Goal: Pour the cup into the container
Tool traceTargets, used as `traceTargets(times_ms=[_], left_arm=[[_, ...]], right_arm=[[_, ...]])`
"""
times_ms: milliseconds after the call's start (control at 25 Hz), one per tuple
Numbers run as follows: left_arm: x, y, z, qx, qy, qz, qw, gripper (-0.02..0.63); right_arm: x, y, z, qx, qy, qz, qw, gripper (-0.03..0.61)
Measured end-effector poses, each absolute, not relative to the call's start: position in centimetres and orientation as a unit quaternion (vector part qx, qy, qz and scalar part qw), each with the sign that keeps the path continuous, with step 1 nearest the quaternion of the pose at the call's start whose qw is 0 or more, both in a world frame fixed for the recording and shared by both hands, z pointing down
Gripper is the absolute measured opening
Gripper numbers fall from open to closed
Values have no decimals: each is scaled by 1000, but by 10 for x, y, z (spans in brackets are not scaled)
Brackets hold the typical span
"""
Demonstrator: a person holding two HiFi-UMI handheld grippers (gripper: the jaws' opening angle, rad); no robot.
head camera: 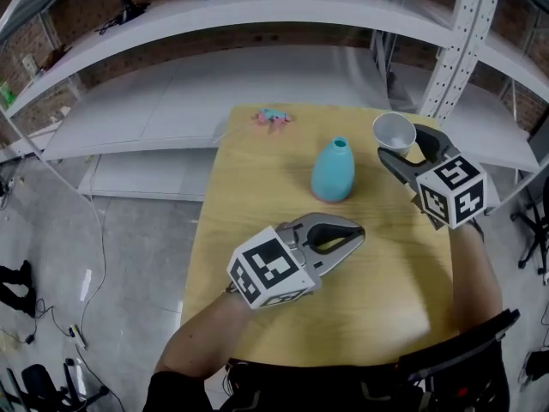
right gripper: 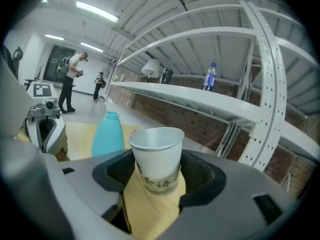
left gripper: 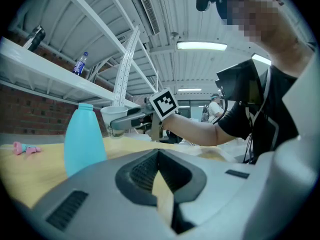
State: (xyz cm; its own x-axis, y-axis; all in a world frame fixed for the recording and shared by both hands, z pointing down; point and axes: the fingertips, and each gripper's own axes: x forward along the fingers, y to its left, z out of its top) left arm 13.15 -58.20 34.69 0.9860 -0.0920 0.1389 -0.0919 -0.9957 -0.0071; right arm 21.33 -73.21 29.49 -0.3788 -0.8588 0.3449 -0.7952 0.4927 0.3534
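On a light wooden table (head camera: pixel 257 316) in front of white shelving (head camera: pixel 154 101), the head view looks steeply down on a pale blue bottle (head camera: pixel 333 170) – the container – standing upright near the table's far middle. To its right, apart from it, the right gripper (head camera: pixel 400 149) pinches a white paper cup (head camera: pixel 394 130) with the mouth facing up. The left gripper (head camera: pixel 358 233) sits nearer the person, jaws pressed together. A small pink and blue object (head camera: pixel 273 118) lies at the far edge; only this view shows how far it is from the bottle.

The left gripper view looks along closed jaws of the left gripper (left gripper: pixel 159 155) with nothing between them. Beyond, the bottle (left gripper: pixel 84 139) stands at left, and the cup (left gripper: pixel 113 114) is seen side-on just past it, upright in the right gripper (left gripper: pixel 125 120). The forearm and dark shirt of the person (left gripper: pixel 250 114) fill the right – seen here only.

The right gripper view shows the grip closely: the cup (right gripper: pixel 156 156) sits between both jaws, its sides pressed by the pads, printed characters low on its wall. The bottle (right gripper: pixel 108 134) stands behind at left, the left gripper (right gripper: pixel 45 129) further left, and two people (right gripper: pixel 72 81) stand far off.
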Motion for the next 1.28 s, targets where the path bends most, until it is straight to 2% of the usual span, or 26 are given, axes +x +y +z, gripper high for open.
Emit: traceTargets(times_ms=[240,520,1080,1280], left_arm=[[132,-581,347,-997,42,-72,1,-2],[131,-580,347,-996,44,-74,3,-2],[133,-581,347,-996,44,-74,4,-2],[134,-580,348,-997,37,-73,2,-2]], right_arm=[[255,-734,324,535,-826,32,176,287],[274,-730,345,545,-825,85,119,287],[282,-727,360,540,-825,109,127,288],[290,-721,351,551,-818,101,129,324]])
